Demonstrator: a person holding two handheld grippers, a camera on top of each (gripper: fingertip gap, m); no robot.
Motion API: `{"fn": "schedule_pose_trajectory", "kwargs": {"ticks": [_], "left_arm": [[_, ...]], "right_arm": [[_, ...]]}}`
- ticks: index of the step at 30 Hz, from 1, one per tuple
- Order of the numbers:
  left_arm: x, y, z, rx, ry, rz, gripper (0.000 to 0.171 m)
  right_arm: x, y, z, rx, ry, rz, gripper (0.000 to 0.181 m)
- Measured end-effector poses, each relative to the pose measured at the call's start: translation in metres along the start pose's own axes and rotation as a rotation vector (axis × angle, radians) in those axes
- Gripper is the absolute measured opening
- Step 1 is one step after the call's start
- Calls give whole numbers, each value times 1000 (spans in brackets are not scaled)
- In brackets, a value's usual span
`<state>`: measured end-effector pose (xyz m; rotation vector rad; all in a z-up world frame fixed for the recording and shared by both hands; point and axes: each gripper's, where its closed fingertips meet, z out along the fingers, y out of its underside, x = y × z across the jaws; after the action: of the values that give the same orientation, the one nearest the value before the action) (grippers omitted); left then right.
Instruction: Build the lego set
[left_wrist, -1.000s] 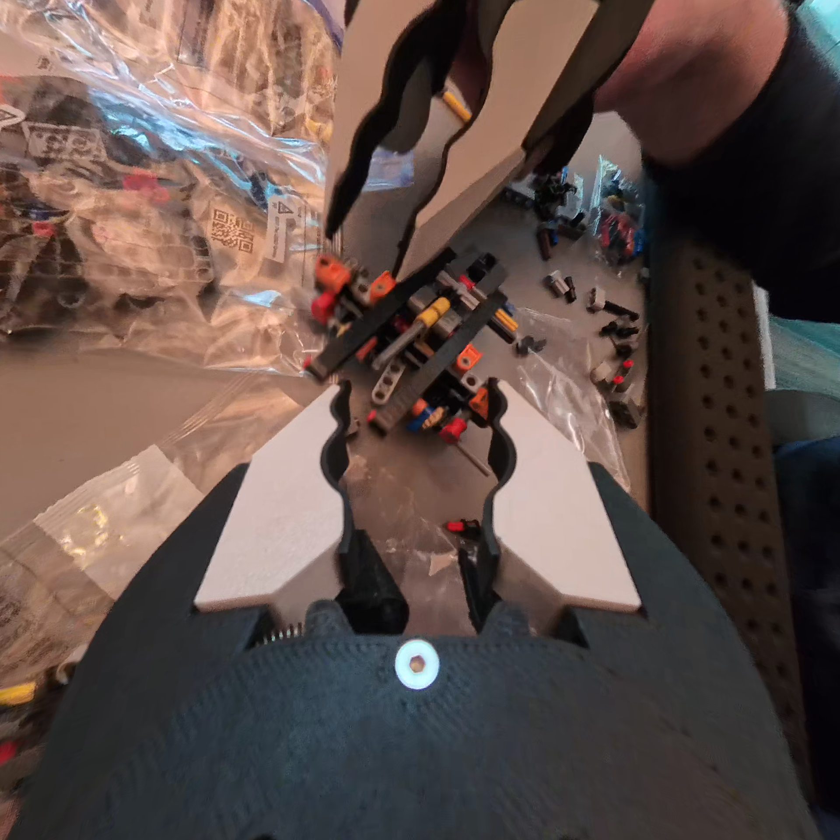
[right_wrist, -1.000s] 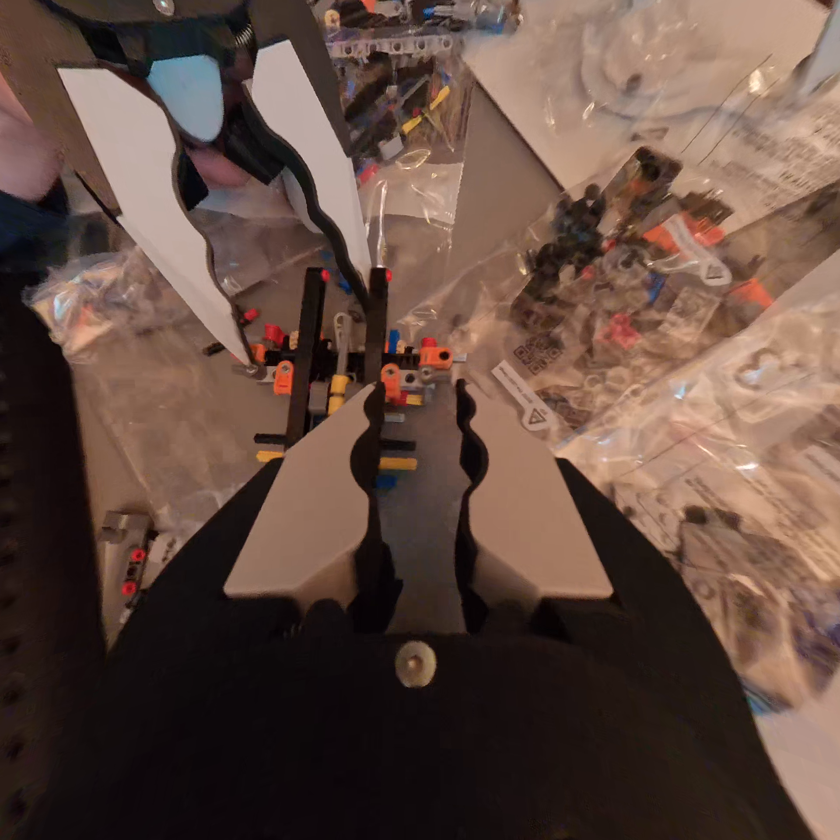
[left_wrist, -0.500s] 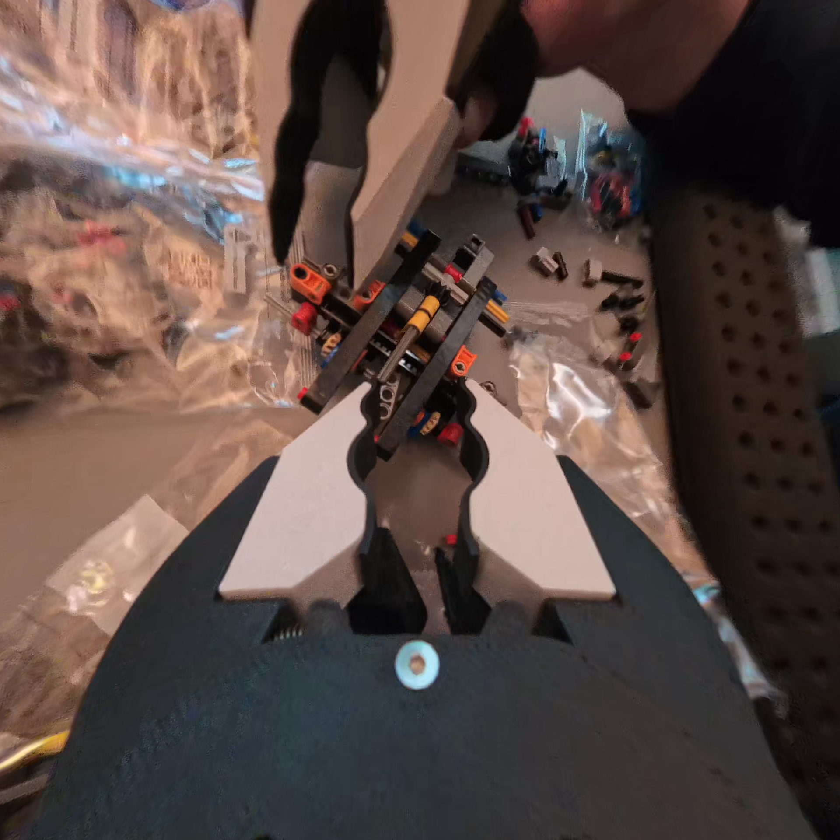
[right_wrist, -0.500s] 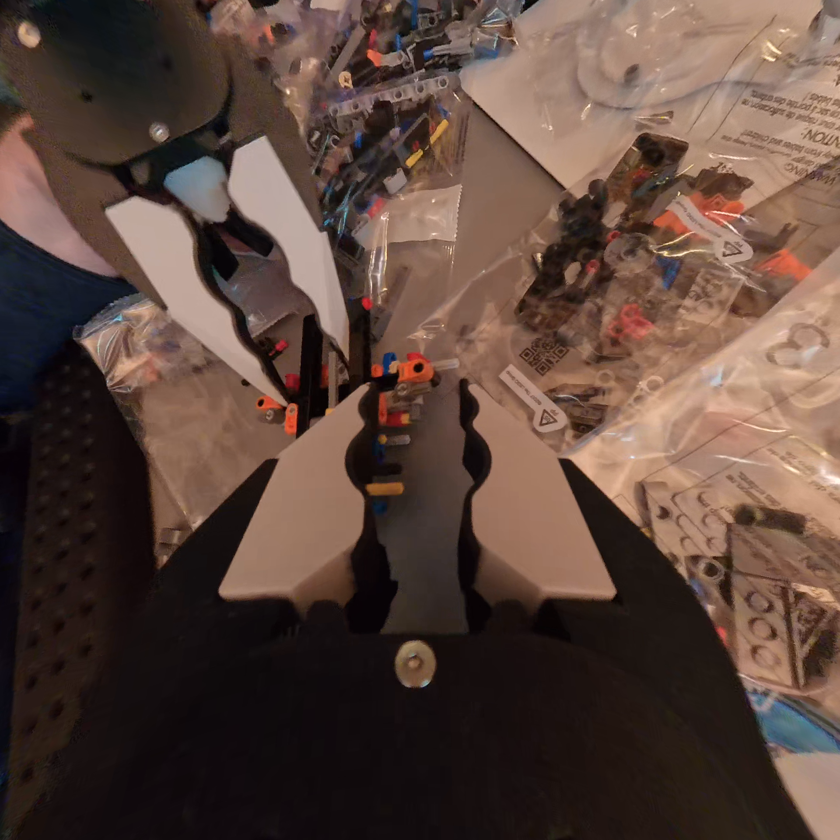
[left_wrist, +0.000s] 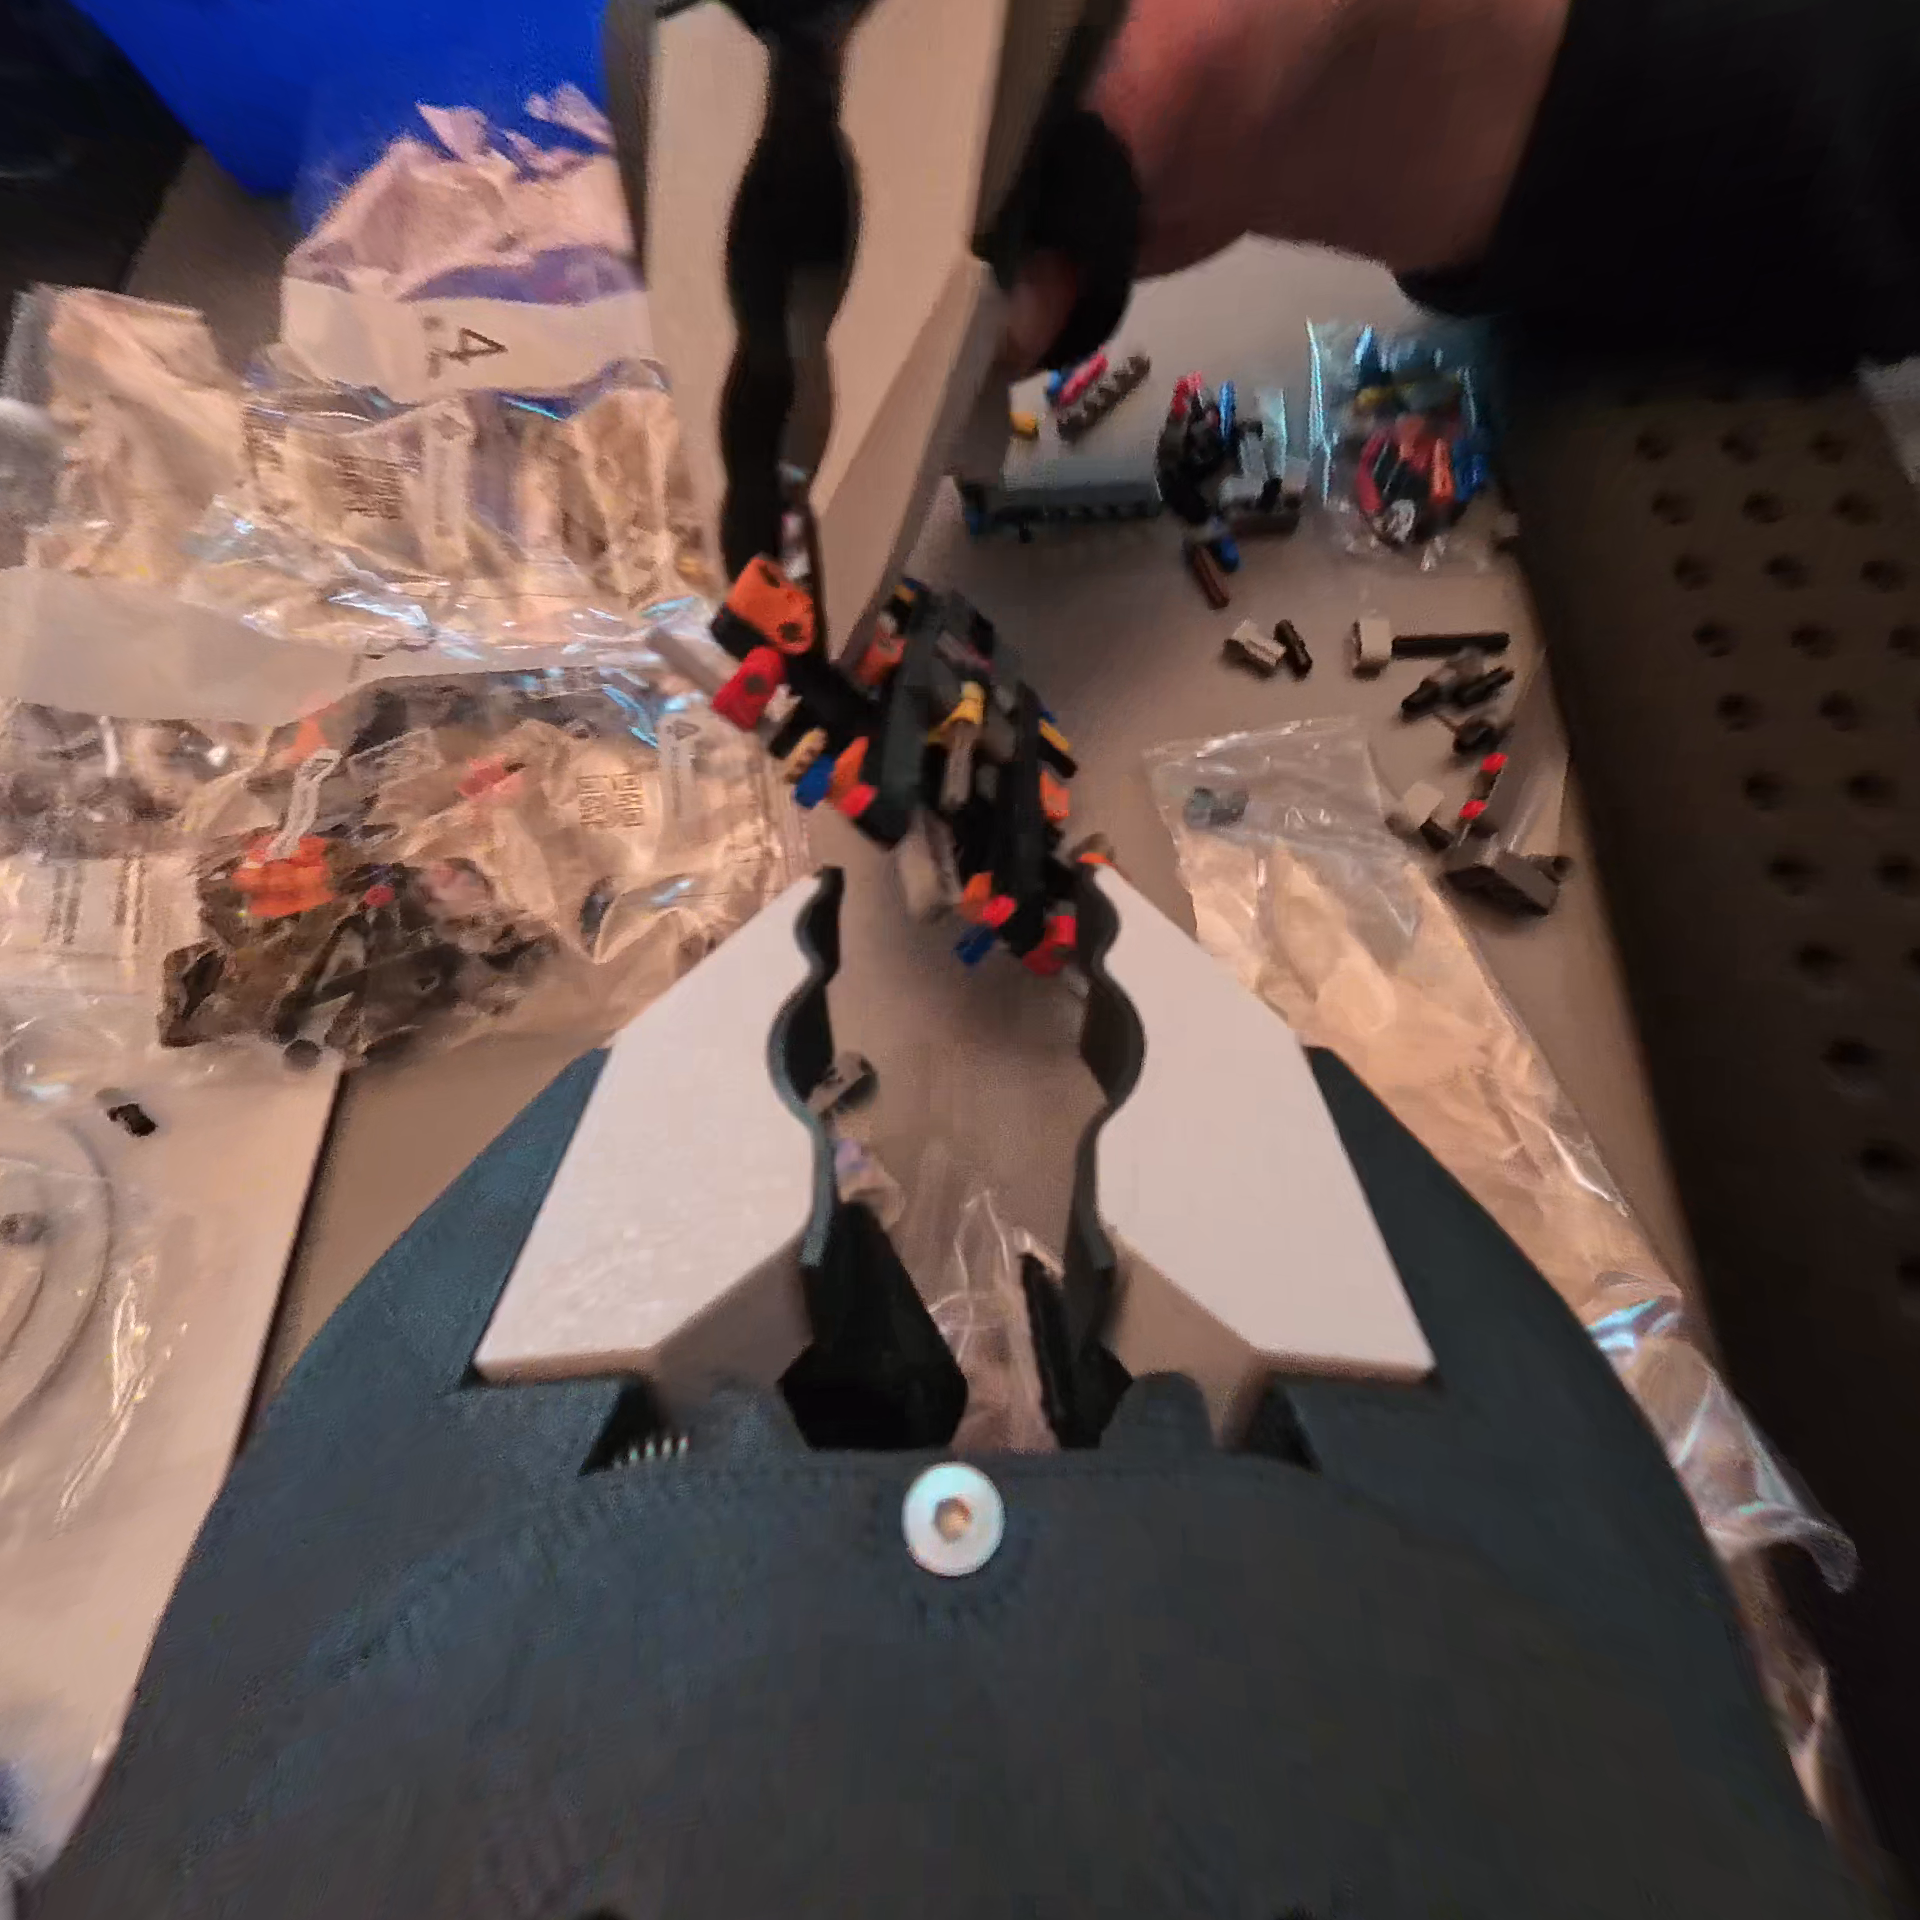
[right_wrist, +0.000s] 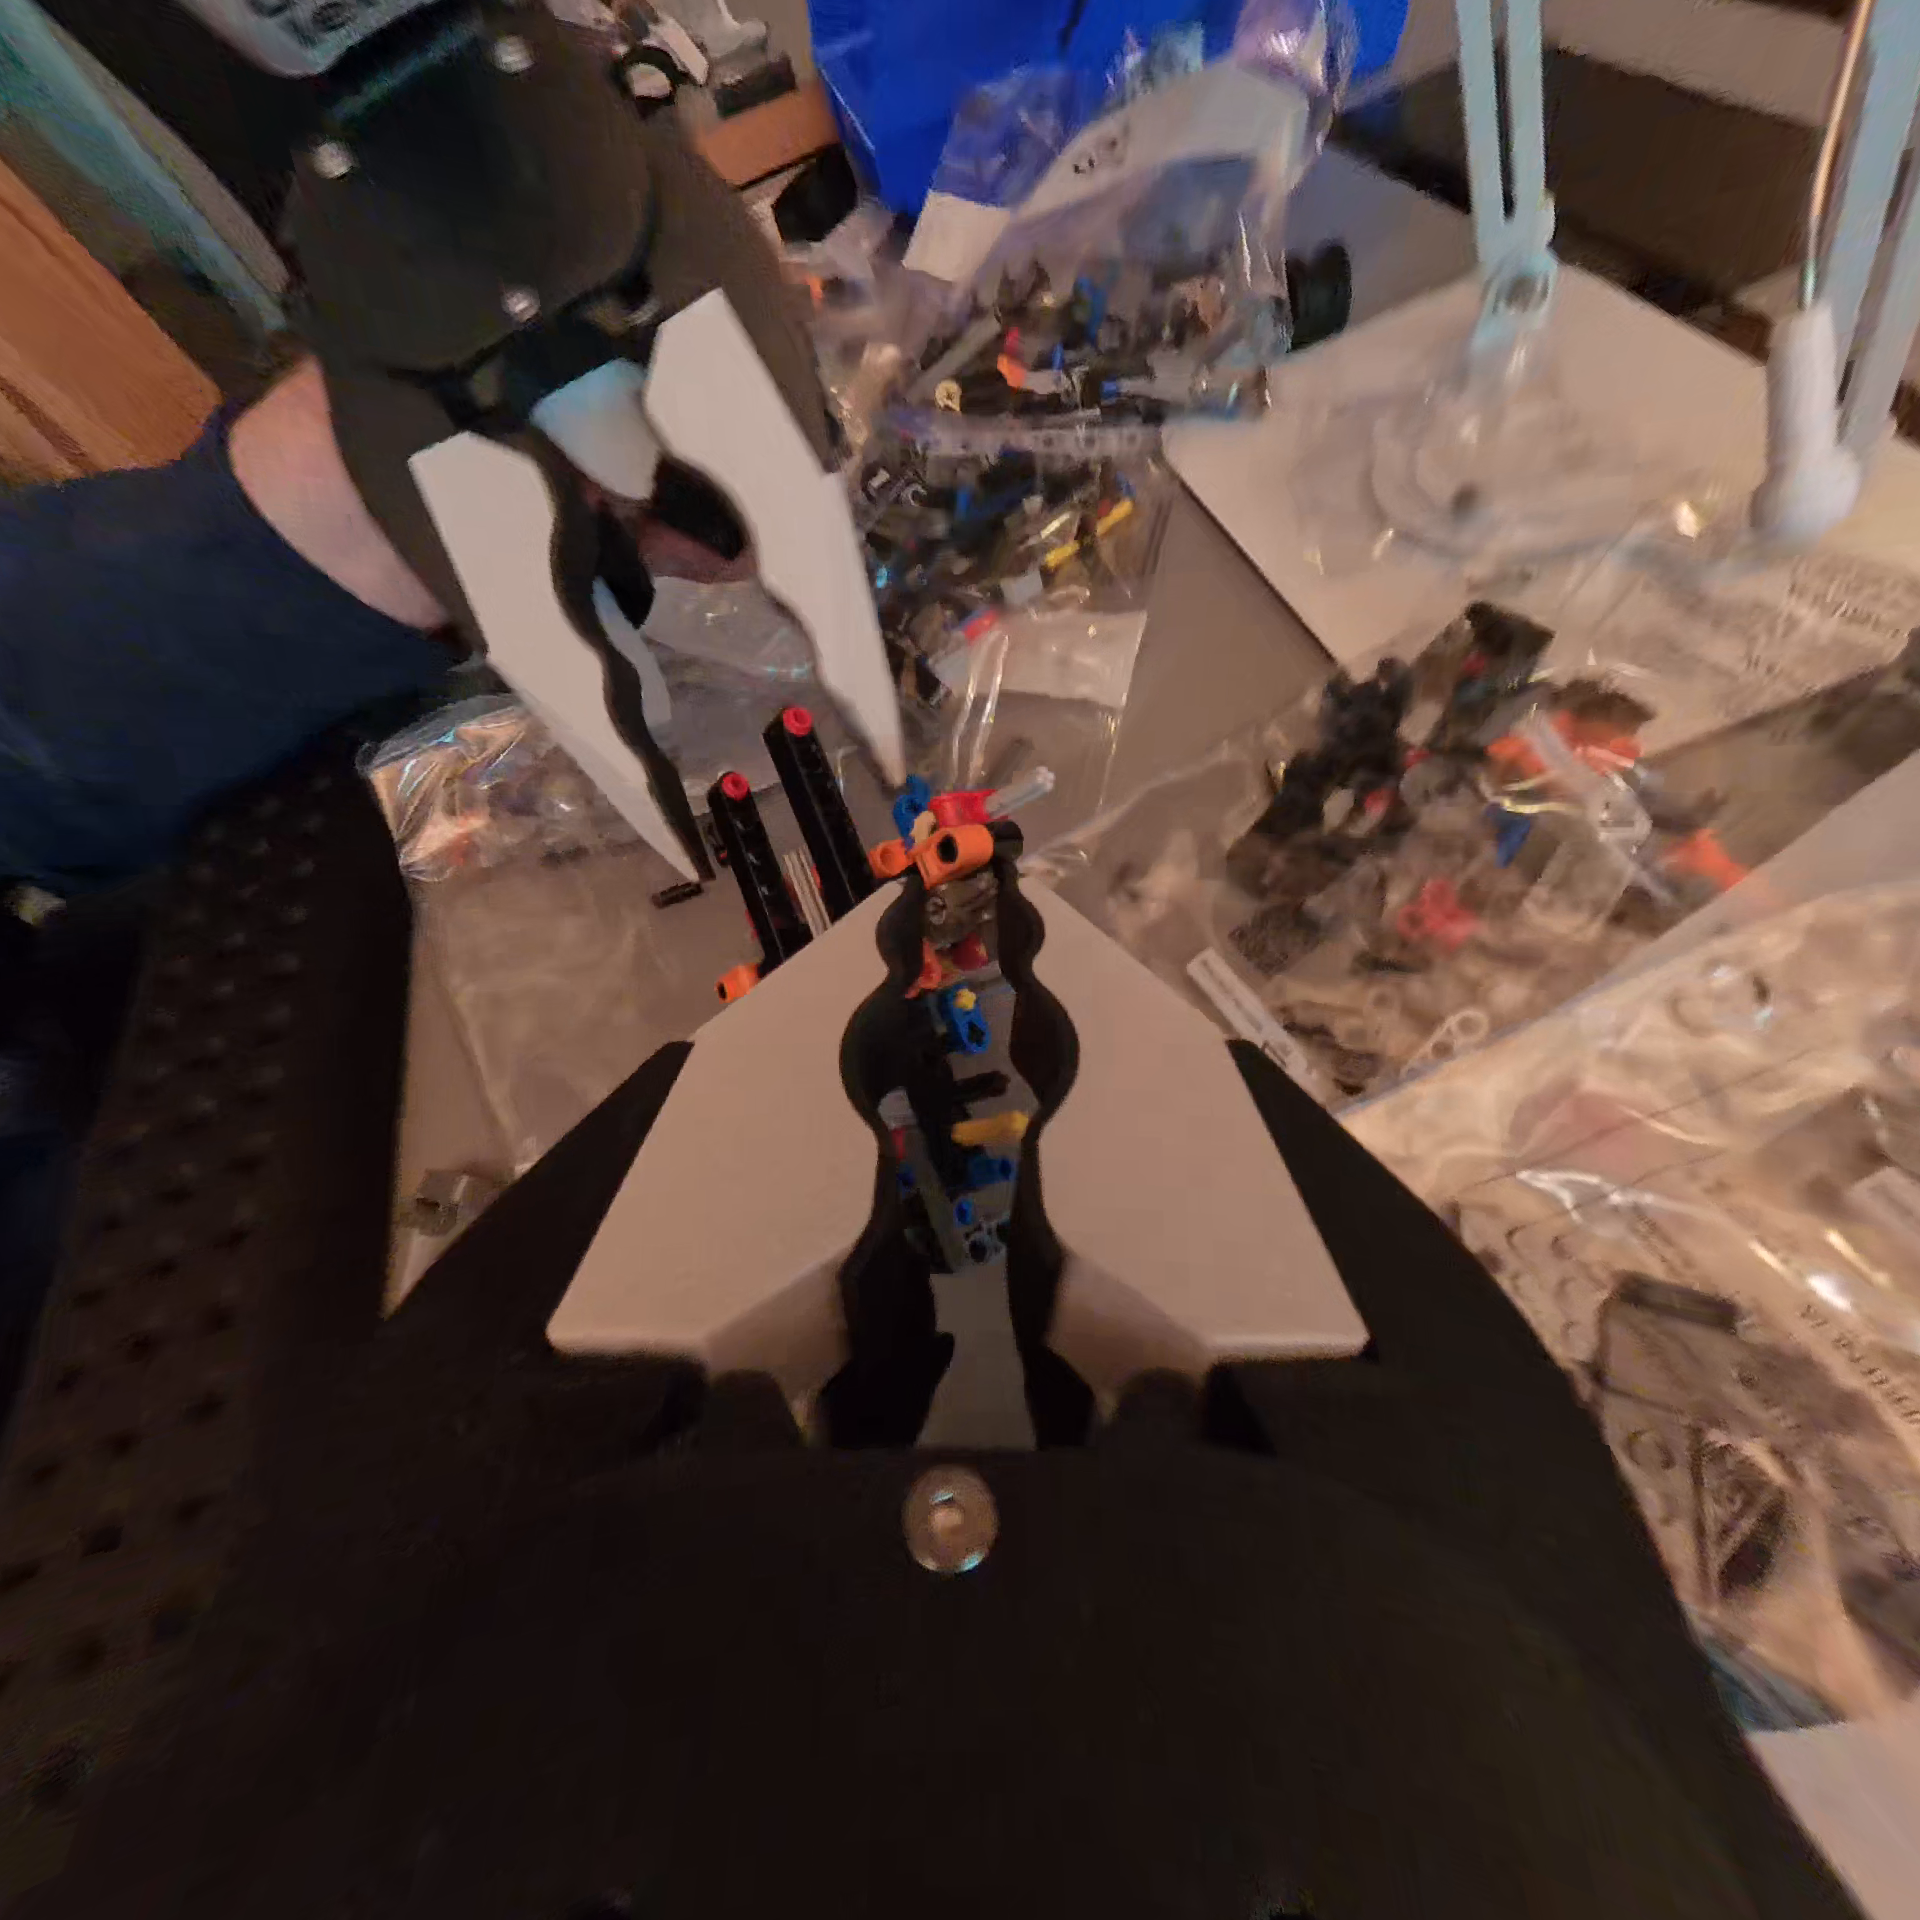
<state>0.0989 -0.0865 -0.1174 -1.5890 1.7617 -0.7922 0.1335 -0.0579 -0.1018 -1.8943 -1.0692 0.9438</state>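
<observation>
At the centre of the right wrist view, the right tool (right_wrist: 961, 894) grips the partly built lego assembly (right_wrist: 956, 1091) between its fingers, lifted off the tabletop (right_wrist: 561, 997). The left tool (left_wrist: 956, 904) stands wide, holding nothing, just beside the assembly's lower end. Clear parts bags (left_wrist: 395, 727) fill the frame's left; loose pieces (left_wrist: 1455, 686) lie upper right.

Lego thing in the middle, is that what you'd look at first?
Yes: the half-built lego model, black beams with orange, red and blue bits, sits pinched in the right gripper. The left gripper is open just in front of it. Shiny bags of parts crowd the table around them.
</observation>
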Motion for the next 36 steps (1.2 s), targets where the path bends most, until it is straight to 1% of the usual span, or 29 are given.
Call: {"fn": "schedule_pose_trajectory", "kwargs": {"ticks": [3, 5, 7, 10, 11, 12, 13, 17, 19, 21, 23, 26, 29, 32, 36], "left_arm": [[-5, -5, -7, 65, 14, -76, 60], [-4, -10, -4, 92, 42, -113, 61], [-1, -10, 2, 81, 68, -146, 60], [-3, -10, 9, 87, 85, -207, 46], [-3, -8, 11, 81, 91, -221, 37], [-4, -8, 12, 84, 93, -225, 33], [-4, -8, 13, 89, 95, -223, 33], [-5, -6, 11, 78, 60, -158, 27], [-6, -6, 9, 73, 33, -110, 24], [-9, -4, 7, 53, -11, -43, 22], [-7, -2, 5, 32, -26, 13, 22], [-5, -3, 5, 39, -23, 32, 21], [-7, -3, 4, 29, -59, 112, 21], [-10, -5, 1, 29, -105, 155, 21], [-11, 1, 4, -9, -117, 182, 21]], "right_arm": [[0, -2, 0, 2, 36, -35, 11], [-4, -2, 2, -10, 41, -88, 11], [-9, -6, 4, -1, 52, -141, 11], [-13, -13, 6, 23, 79, -179, 11], [-15, -15, 7, 31, 85, -200, 11], [-16, -16, 7, 28, 99, -227, 11], [-16, -16, 7, 23, 114, -254, 11], [-21, -18, 7, 23, 132, -323, 12], [-26, -20, 5, 37, 117, -340, 12], [-31, -22, 4, 51, 83, -326, 12], [-35, -20, 4, 50, 52, -324, 12], [-40, -21, 2, 72, 5, -298, 12], [-44, -21, 1, 88, -43, -252, 12], [-44, -25, 0, 105, -24, -270, 12], [-42, -19, 4, 61, 3, -311, 12]]}}
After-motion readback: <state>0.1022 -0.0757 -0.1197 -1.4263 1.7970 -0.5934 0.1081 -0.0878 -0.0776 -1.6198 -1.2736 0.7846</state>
